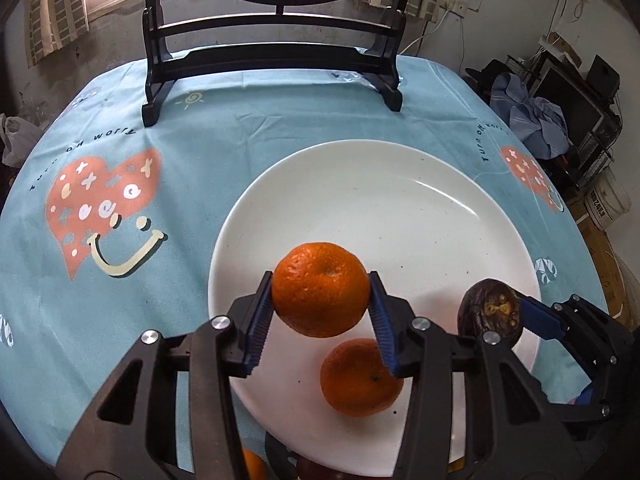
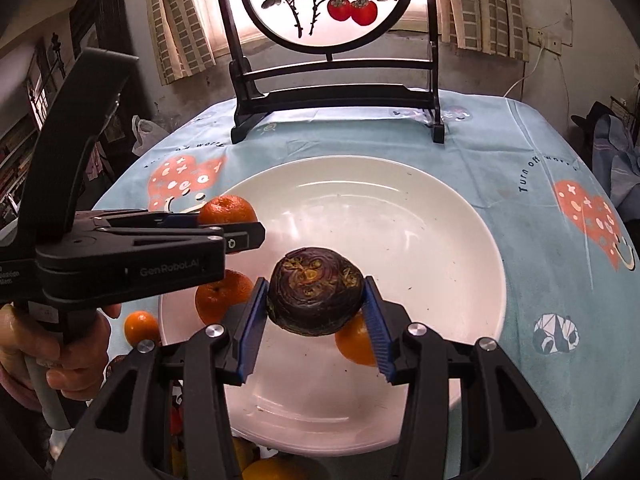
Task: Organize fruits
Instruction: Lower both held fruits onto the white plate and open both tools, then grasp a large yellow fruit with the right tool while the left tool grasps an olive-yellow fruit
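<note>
While the white plate (image 2: 420, 216) fills most of the near half of the blue tablecloth (image 1: 248, 140), its whole far half, from nine o'clock round through twelve to three, lies bare, and a band of cloth separates its twelve-o'clock rim from the dark wooden stand (image 2: 336, 96) at the table's far edge. Cloth also shows beyond the plate's rim at three o'clock in the right wrist view.

Over the plate's near-left part, the left gripper (image 1: 320, 296) is clamped on an orange mandarin (image 1: 320, 289), both blue pads pressed against its sides, the fruit lifted clear of the plate. Directly below it, at about six o'clock on the plate, a second mandarin (image 1: 360, 378) rests on the white surface.

At the plate's near-right side, the right gripper (image 2: 316, 300) grips a dark purple fruit (image 2: 316, 290), pads touching it at nine and three o'clock, its scarred end turned up toward the camera. Behind this fruit, at its five o'clock, another mandarin (image 2: 354, 344) peeks out on the plate.

Just off the plate's rim at eight o'clock, a small mandarin (image 2: 141, 326) sits on the cloth.
</note>
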The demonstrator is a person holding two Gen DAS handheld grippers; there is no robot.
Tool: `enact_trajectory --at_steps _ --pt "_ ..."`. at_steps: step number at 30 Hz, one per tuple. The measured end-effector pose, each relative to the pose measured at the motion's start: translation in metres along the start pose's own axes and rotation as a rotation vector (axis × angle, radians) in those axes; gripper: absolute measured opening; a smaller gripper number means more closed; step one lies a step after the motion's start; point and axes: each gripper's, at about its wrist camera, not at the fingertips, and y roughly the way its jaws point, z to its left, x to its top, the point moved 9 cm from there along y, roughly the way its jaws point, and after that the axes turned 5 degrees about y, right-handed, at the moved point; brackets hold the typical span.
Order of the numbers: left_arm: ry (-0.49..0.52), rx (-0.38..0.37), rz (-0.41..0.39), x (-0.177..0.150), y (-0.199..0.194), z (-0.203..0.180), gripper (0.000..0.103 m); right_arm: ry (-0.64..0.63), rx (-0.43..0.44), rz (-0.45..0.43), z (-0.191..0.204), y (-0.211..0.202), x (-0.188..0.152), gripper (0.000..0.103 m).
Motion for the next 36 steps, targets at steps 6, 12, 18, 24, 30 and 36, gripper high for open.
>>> enact_trajectory --at_steps 6,12,18,24,30,36 --pt "0.014 0.048 -0.12 0.003 -0.056 0.003 0.082 -0.021 0.0 -0.057 0.008 -0.032 0.003 0.053" --pt "0.006 0.028 -0.16 -0.041 -0.114 -0.003 0.096 0.001 0.027 -0.086 0.012 -0.079 -0.029 0.053" --pt "-0.012 0.016 -0.17 -0.122 -0.14 -0.009 0.098 0.033 -0.011 -0.038 0.004 -0.098 -0.091 0.053" --pt "0.018 -0.025 -0.118 -0.192 -0.127 -0.023 0.099 0.116 -0.001 0.024 -0.009 -0.095 -0.132 0.053" --pt "0.03 -0.013 -0.117 -0.209 -0.122 -0.023 0.098 0.137 -0.014 0.016 -0.008 -0.096 -0.136 0.053" --pt "0.043 -0.005 -0.109 -0.209 -0.12 -0.025 0.098 0.143 -0.02 0.03 -0.008 -0.086 -0.135 0.053"
